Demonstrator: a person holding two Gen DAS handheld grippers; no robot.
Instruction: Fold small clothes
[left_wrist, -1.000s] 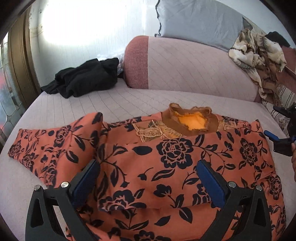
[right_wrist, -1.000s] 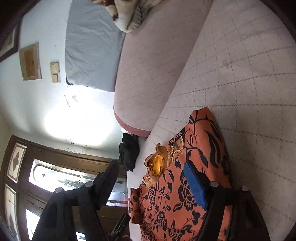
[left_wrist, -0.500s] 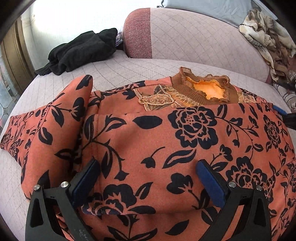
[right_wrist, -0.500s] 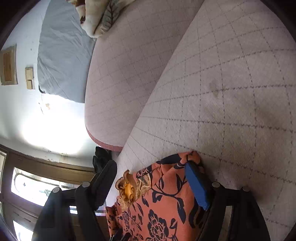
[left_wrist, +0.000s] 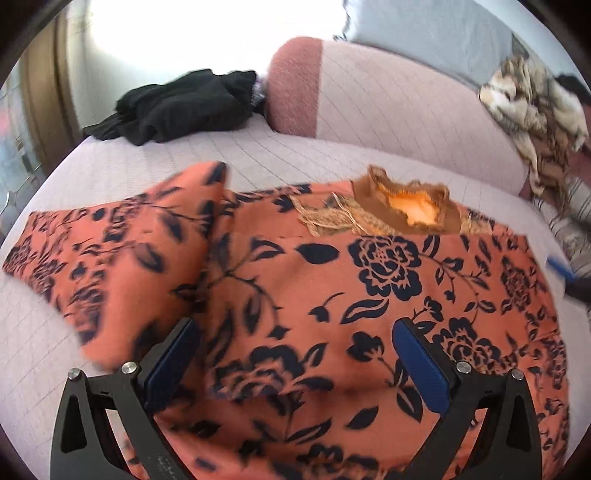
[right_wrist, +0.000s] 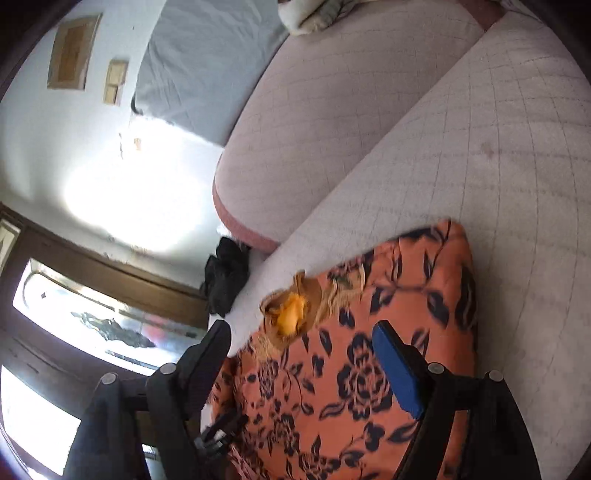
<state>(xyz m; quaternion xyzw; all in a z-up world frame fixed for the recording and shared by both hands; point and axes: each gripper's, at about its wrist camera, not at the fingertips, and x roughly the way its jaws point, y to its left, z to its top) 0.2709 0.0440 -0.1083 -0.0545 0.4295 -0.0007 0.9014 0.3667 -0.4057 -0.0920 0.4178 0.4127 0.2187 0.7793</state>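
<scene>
An orange top with a black flower print (left_wrist: 332, 295) lies on a pale quilted sofa seat (left_wrist: 258, 155), folded bottom-up so its brown neckline (left_wrist: 410, 210) shows at the far edge. Its left sleeve (left_wrist: 122, 251) spreads out to the left. My left gripper (left_wrist: 295, 354) is open, jaws wide, low over the near part of the top. My right gripper (right_wrist: 303, 350) is open over the top's right side (right_wrist: 369, 369), and its blue pad (left_wrist: 561, 269) shows at the right edge of the left wrist view. Neither holds cloth.
A black garment (left_wrist: 177, 107) lies at the back left of the seat. The sofa backrest (left_wrist: 388, 99) rises behind, with a patterned cloth (left_wrist: 535, 110) draped over its right end. A grey cushion (right_wrist: 207, 62) and a wooden door frame (right_wrist: 110, 273) are in the right wrist view.
My left gripper has pulled back and up from the top, which now looks smaller. My right gripper has swung back over the top's right side. Both stay open.
</scene>
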